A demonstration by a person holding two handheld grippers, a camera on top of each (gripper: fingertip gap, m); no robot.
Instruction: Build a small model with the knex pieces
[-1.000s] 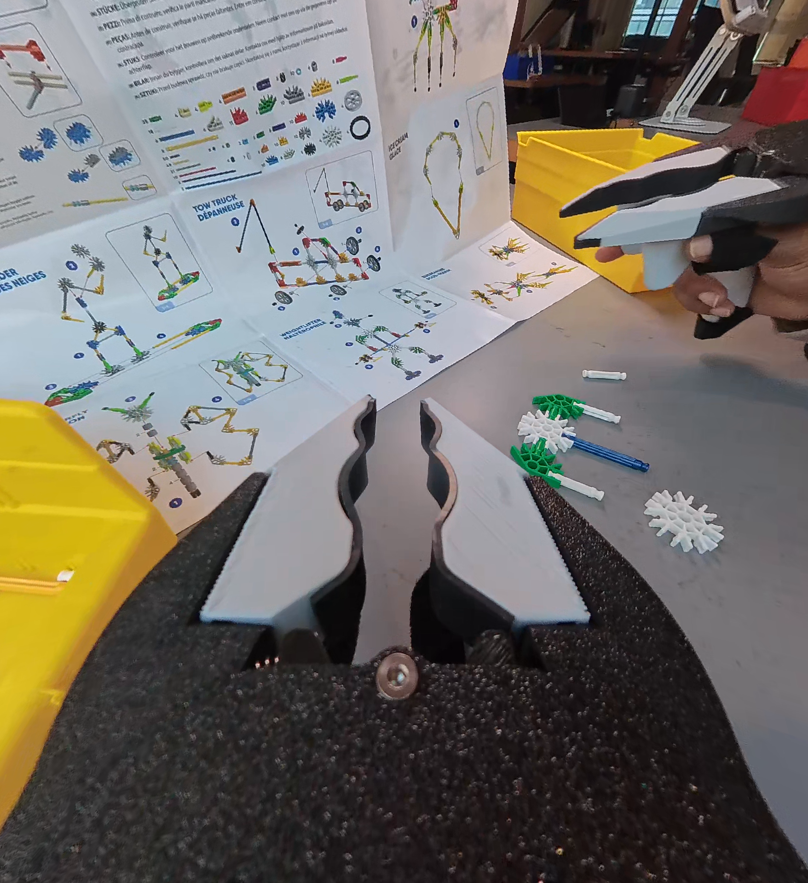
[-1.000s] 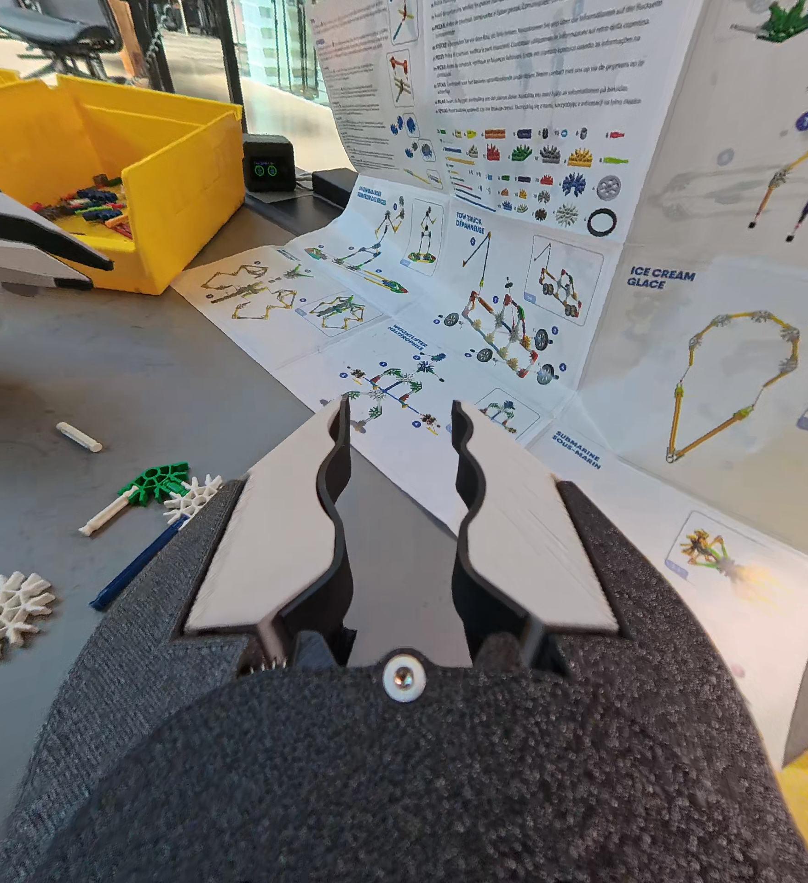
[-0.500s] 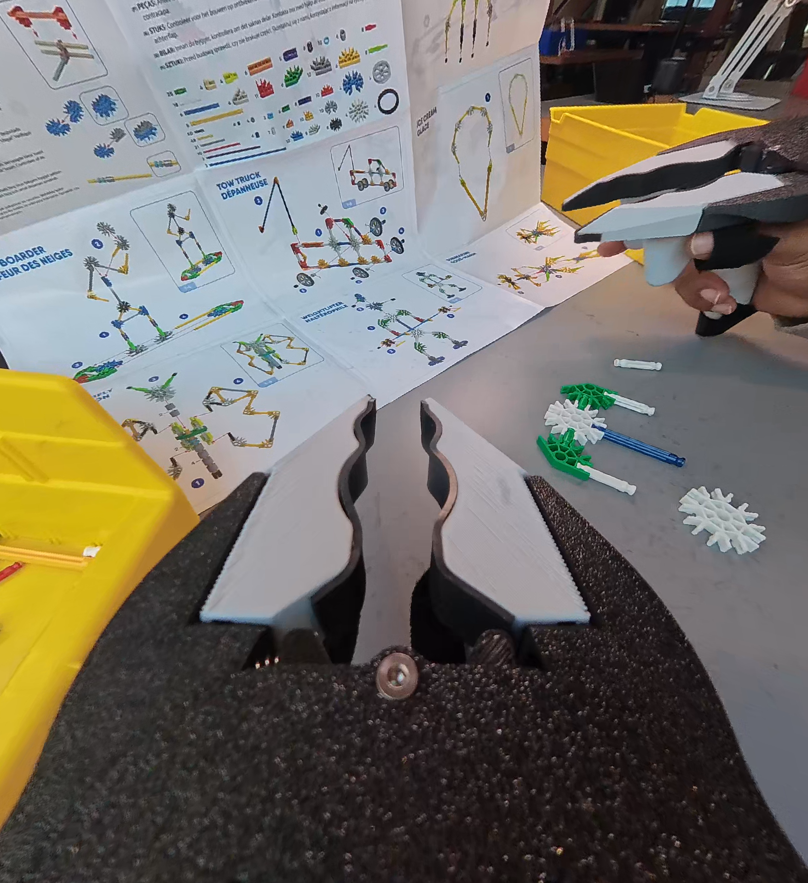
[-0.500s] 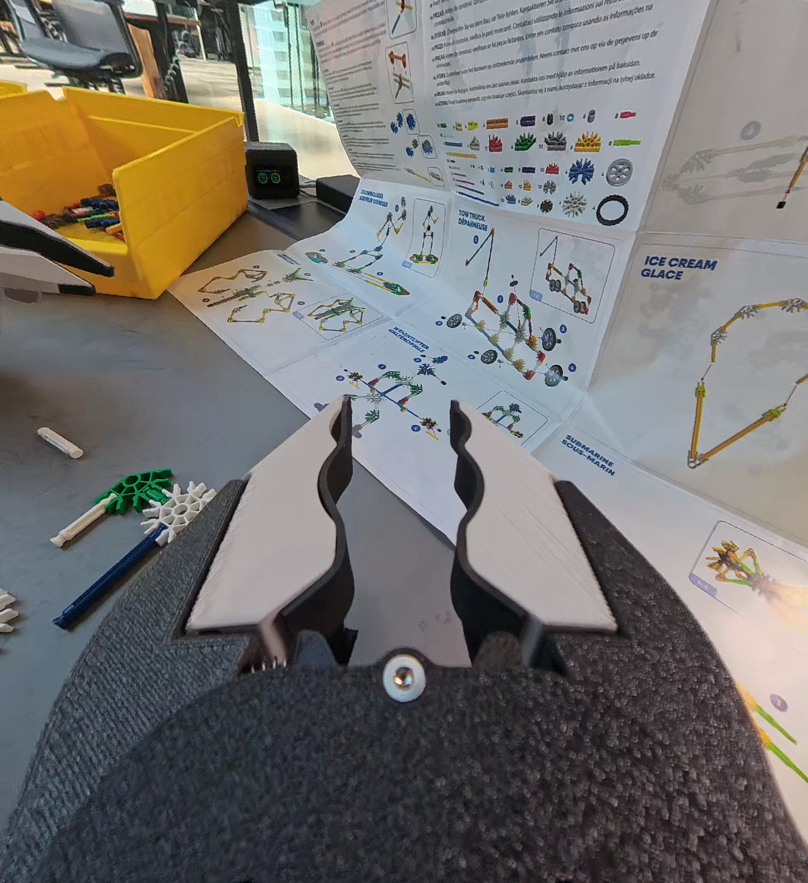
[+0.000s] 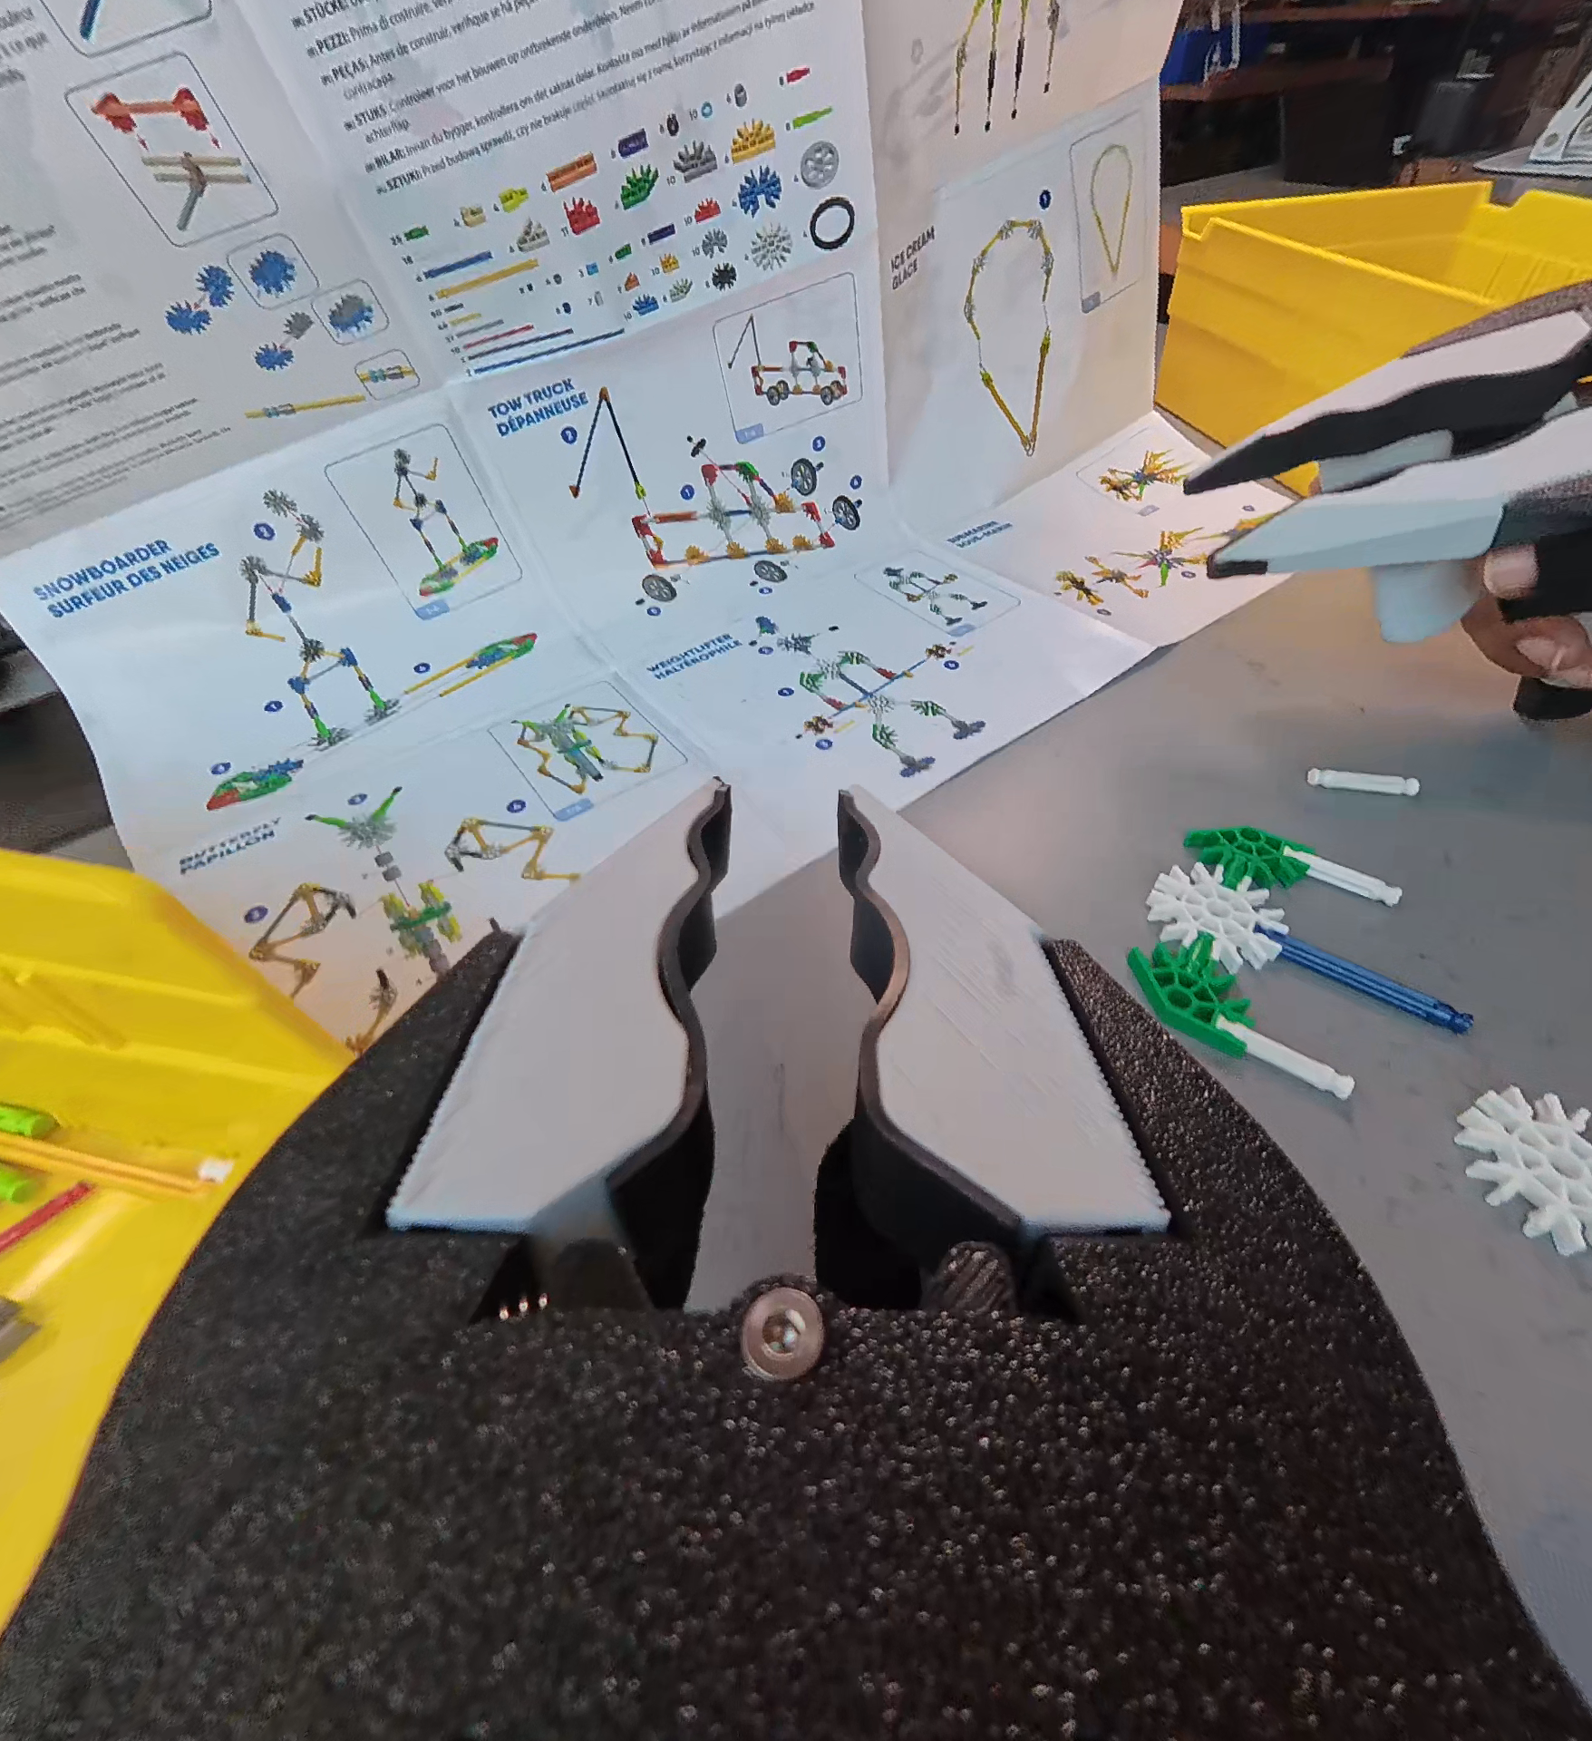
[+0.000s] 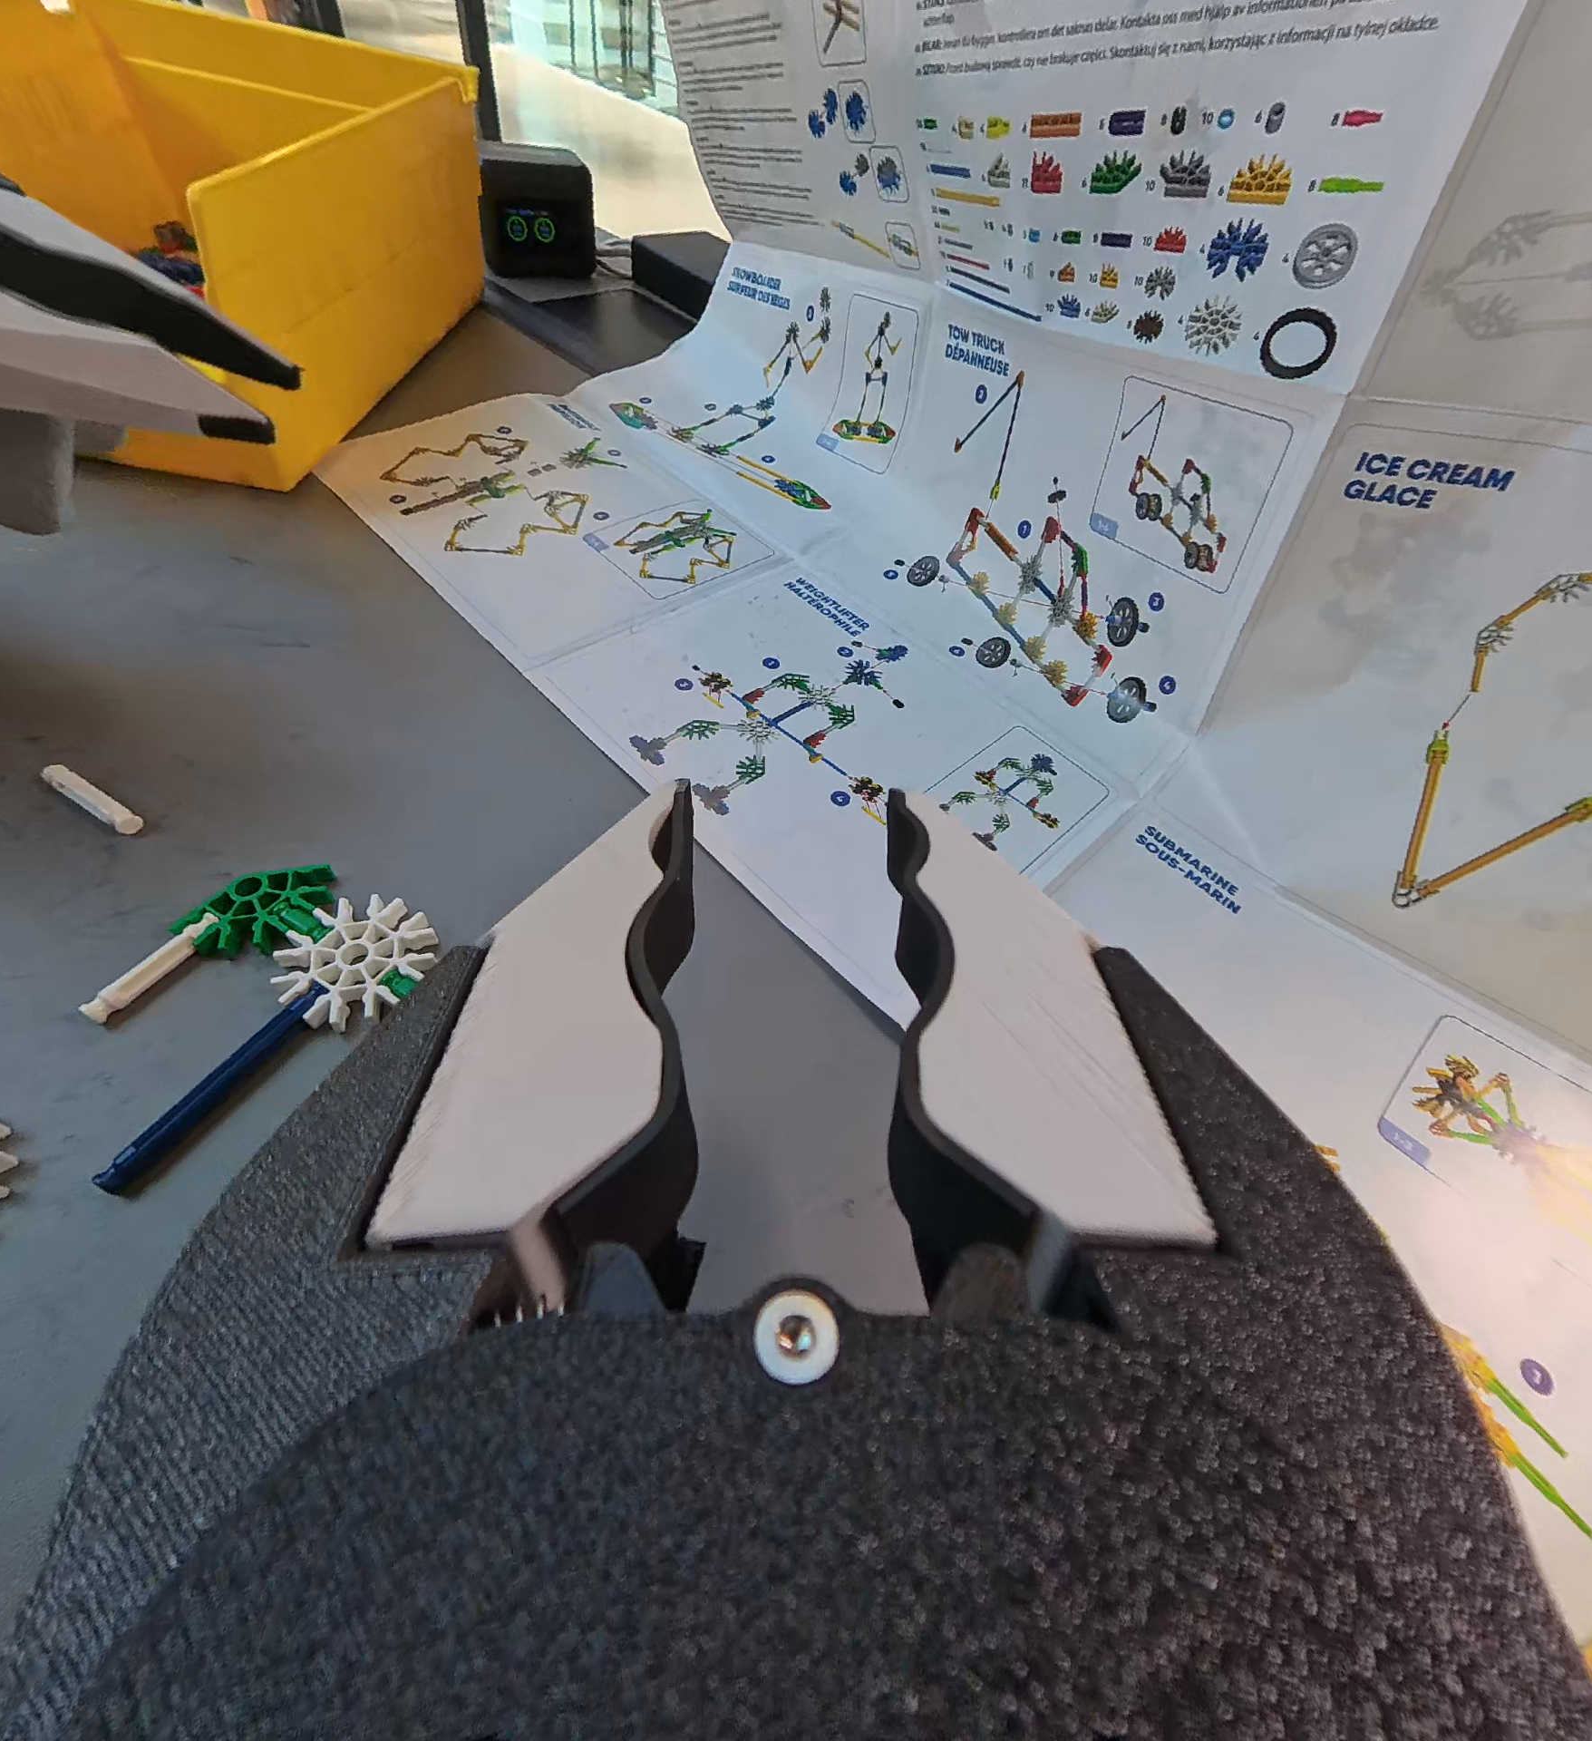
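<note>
Bare grey tabletop (image 5: 1339,659) lies free ahead, between the two grippers. A propped white paper instruction sheet (image 5: 585,424) walls off the far side, with yellow plastic bins (image 5: 67,989) (image 5: 1339,292) flanking it. Small green, white and blue plastic construction pieces (image 5: 1244,942) lie scattered on the right.

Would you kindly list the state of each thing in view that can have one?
left gripper: open, empty, above the table.
right gripper: open, empty.
instruction sheet: unfolded, propped up behind.
yellow bin: open, holds parts.
blue rod: plugged into white connector, lying flat.
loose white connector: lying flat, unattached.

- Instruction sheet (image 5: 528,528): creased, matt white paper.
- Yellow bin (image 6: 340,254): smooth glossy plastic.
- Table (image 5: 1339,716): smooth grey, dull sheen.
- Snowflake connector (image 5: 1560,1182): white moulded plastic.
</note>
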